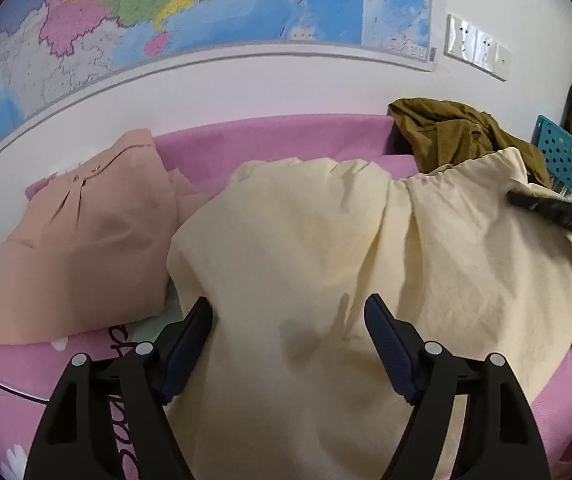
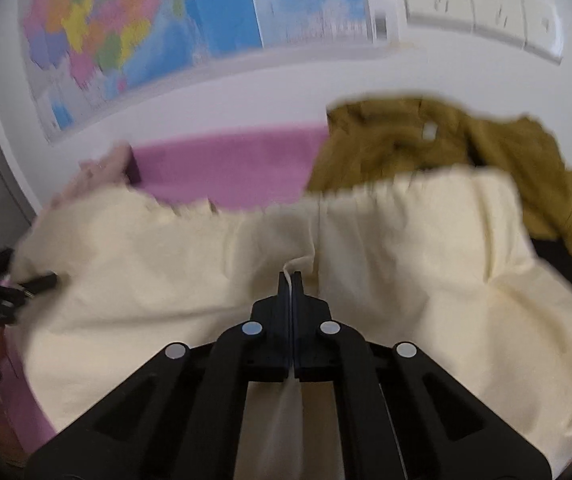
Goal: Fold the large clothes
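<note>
Centrally in both views lies the cream garment [image 1: 326, 280], spread over the pink bedsheet [image 1: 286, 140], its gathered edge toward the top of the frame. We hold the right gripper [image 2: 290, 280] with its jaws pressed together on a pinch of that cream fabric, a thin fold showing between them. Our left gripper [image 1: 288, 320] hovers over the garment's lower middle with fingers spread wide, holding nothing. At the left of the left-wrist view sits a folded peach garment [image 1: 77, 248]; at upper right, a crumpled olive jacket [image 1: 458, 132] touches the cream garment's far edge. A wall map [image 1: 205, 12] fills the top. We judge the step in hand to be the first fold of the cream piece. Next, the left gripper should probably close on an edge so both can carry the fabric over together.
</note>
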A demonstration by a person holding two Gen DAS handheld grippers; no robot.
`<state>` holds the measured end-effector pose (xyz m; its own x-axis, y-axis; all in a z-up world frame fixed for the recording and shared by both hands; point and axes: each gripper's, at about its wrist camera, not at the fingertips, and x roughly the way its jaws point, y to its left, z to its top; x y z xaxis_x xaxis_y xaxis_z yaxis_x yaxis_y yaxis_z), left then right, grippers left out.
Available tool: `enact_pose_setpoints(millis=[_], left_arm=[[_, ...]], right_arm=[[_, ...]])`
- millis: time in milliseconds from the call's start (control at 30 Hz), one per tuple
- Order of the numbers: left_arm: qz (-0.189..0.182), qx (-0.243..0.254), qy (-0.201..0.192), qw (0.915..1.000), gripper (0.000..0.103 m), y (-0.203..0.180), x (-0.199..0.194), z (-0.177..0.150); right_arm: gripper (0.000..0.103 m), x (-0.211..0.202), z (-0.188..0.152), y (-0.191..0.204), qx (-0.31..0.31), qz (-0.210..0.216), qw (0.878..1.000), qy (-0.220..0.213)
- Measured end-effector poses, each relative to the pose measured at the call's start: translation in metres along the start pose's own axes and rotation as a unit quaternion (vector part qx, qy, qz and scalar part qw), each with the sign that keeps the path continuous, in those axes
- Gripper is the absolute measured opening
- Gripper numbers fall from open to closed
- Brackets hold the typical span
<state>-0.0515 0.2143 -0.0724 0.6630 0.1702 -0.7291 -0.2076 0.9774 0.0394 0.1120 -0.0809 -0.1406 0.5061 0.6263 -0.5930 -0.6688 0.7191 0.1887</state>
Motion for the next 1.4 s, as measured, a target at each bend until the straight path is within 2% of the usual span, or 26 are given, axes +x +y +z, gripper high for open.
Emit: enact_pose_setpoints(millis=[133,233,300,400,467,533,600,667,733,900,1133,1267,1333,1400], left_arm=[[0.001,0.01,-0.014,0.9998,0.076,-0.007,-0.011,0.0],[-0.009,0.018,-0.04,0.999,0.076,-0.011,-0.03,0.001],[-0.029,0.028,-0.063,0.9972,0.076,-0.012,-0.047,0.003],[-0.076,0.037,-0.094,0.992,0.076,-0.01,-0.065,0.002],[-0.088,0.044,-0.091,0.991,0.076,-0.013,-0.063,-0.001],[-0.092,0.049,-0.071,0.992,0.076,-0.016,-0.051,-0.004],[-0.09,0.043,-0.049,0.9938,0.076,-0.014,-0.036,-0.008],[-0.07,0.024,-0.018,0.9971,0.075,-0.006,-0.015,-0.013],[-0.069,0.013,-0.002,0.9975,0.074,0.001,-0.001,-0.018],[-0.045,0.012,-0.008,0.9989,0.075,-0.007,-0.001,-0.017],[-0.059,0.01,-0.031,0.9977,0.078,-0.022,-0.023,-0.018],[-0.059,0.012,-0.026,0.9978,0.079,-0.025,-0.018,-0.026],[-0.06,0.003,-0.017,0.998,0.079,-0.022,-0.011,-0.028],[-0.059,0.0,-0.014,0.9981,0.079,-0.021,-0.006,-0.029]], right_arm=[[0.004,0.006,-0.003,-0.004,0.009,-0.002,1.0,0.008],[0.02,-0.004,-0.004,-0.008,0.028,0.001,1.0,0.001],[0.04,-0.02,-0.007,-0.007,0.033,0.0,0.999,-0.018],[0.04,-0.046,-0.012,0.002,0.02,0.015,0.999,-0.047],[0.04,-0.056,-0.015,0.009,0.009,0.027,0.998,-0.056],[0.04,-0.06,-0.02,0.018,-0.005,0.052,0.997,-0.055],[0.04,-0.052,-0.027,0.026,-0.025,0.055,0.998,-0.037],[0.039,-0.038,-0.032,0.028,-0.024,0.05,0.998,-0.013],[0.039,-0.024,-0.039,0.023,-0.017,0.044,0.999,-0.001],[0.039,-0.022,-0.038,0.015,0.018,0.053,0.998,-0.005],[0.047,-0.068,-0.042,0.005,0.034,0.075,0.996,-0.044],[0.048,-0.086,-0.049,-0.01,0.04,0.05,0.996,-0.055],[0.048,-0.082,-0.054,-0.028,0.064,0.035,0.996,-0.042],[0.043,-0.073,-0.059,-0.041,0.079,0.015,0.996,-0.031]])
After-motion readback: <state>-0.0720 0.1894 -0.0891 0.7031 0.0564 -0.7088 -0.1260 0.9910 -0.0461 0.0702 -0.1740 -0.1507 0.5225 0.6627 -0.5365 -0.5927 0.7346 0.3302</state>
